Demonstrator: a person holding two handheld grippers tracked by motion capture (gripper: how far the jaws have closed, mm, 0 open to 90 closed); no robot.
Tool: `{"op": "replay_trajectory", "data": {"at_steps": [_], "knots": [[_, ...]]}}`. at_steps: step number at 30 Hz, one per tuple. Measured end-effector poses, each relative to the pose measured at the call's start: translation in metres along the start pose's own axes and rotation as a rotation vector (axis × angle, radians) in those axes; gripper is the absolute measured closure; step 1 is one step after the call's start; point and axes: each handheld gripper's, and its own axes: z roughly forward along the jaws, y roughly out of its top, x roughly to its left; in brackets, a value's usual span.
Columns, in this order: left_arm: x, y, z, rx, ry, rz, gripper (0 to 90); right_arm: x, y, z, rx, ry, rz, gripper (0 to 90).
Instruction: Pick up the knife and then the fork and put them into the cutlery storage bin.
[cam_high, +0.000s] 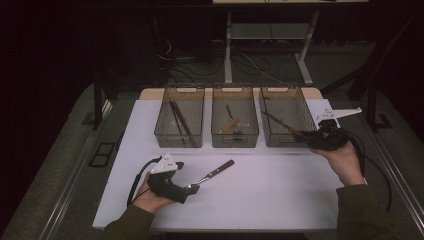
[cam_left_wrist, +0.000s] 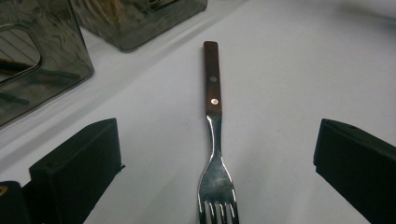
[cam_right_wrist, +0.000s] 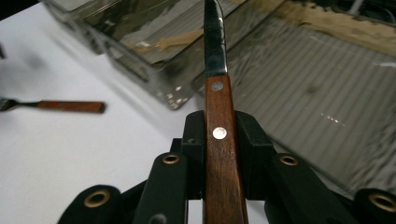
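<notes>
A fork with a wooden handle lies flat on the white table, its tines toward my left gripper. In the left gripper view the fork lies between the wide-apart jaws of the left gripper, which is open and does not touch it. My right gripper is shut on the wooden handle of a knife. The blade of the knife points over the right-hand bin, with the right gripper clamped round its handle.
Three clear bins stand side by side at the table's far edge. The left bin holds dark utensils, the middle bin a wooden piece and a dark one. Beyond the table are a desk frame and cables on the floor.
</notes>
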Motion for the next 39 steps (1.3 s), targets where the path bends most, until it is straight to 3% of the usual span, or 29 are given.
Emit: {"op": "replay_trajectory", "data": {"at_steps": [9,17,24,31,36,39], "knots": [[-0.001,0.0,-0.001,-0.006,0.002,0.006,0.3,-0.027,0.017,0.001,-0.009,-0.085,0.074,74.8],[-0.003,0.0,0.0,0.001,-0.002,0.015,0.7,-0.05,0.028,0.022,0.032,-0.156,0.132,74.7],[-0.003,0.0,0.001,-0.009,-0.005,0.008,0.7,-0.059,0.036,0.049,0.12,-0.212,0.149,74.7],[-0.003,0.001,0.0,-0.01,-0.009,0.009,0.7,-0.063,0.035,0.072,0.192,-0.228,0.147,73.9],[-0.003,0.002,0.0,-0.006,0.001,0.01,0.8,-0.063,0.035,0.07,0.125,-0.237,0.154,52.6],[-0.003,0.006,0.002,-0.001,0.014,0.009,2.0,-0.059,0.035,0.061,0.077,-0.196,0.151,46.4]]}}
